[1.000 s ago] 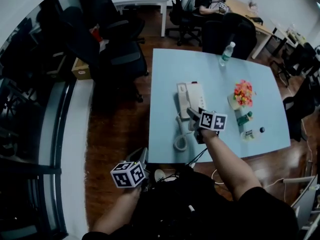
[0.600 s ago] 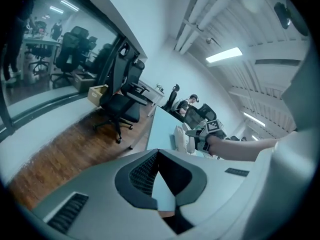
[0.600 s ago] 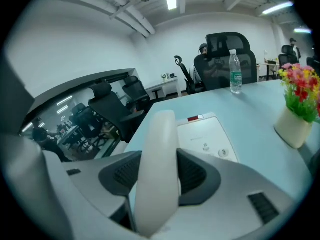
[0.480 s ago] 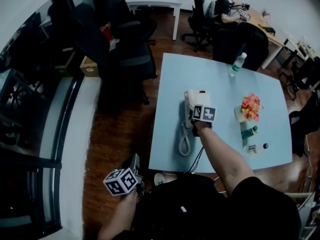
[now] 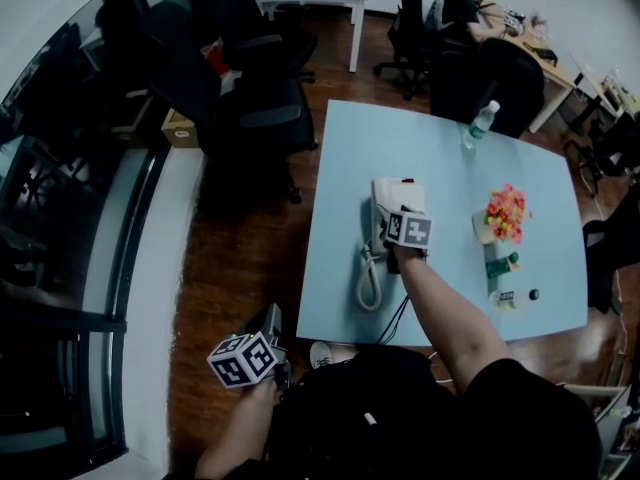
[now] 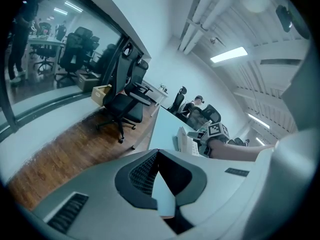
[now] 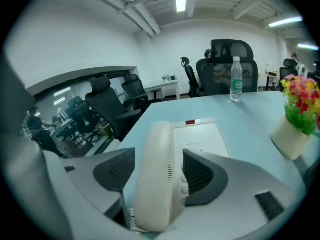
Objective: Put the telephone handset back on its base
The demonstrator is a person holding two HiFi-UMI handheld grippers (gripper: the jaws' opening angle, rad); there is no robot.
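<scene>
The cream telephone handset point(image 7: 157, 179) lies along the left side of its base point(image 7: 202, 139) on the light-blue table point(image 7: 260, 114). My right gripper point(image 7: 159, 154) straddles the handset; its jaws have just been opening and now stand open, with the handset still between them. In the head view the right gripper point(image 5: 396, 220) sits over the base point(image 5: 405, 193), its marker cube hiding most of the handset. The coiled cord point(image 5: 368, 283) trails toward the table's front edge. My left gripper point(image 5: 266, 326) hangs off the table, low at the left, with its jaws point(image 6: 158, 151) shut on nothing.
A water bottle point(image 5: 481, 124) stands at the table's far side. A flower pot point(image 5: 503, 213) and small bottles point(image 5: 503, 265) stand right of the phone. Black office chairs point(image 5: 265, 118) stand left of the table. A person point(image 5: 468, 3) sits at a far desk.
My right gripper moved away from the table's front edge and onto the phone base, bringing the handset with it. The left gripper shifted a little to the left.
</scene>
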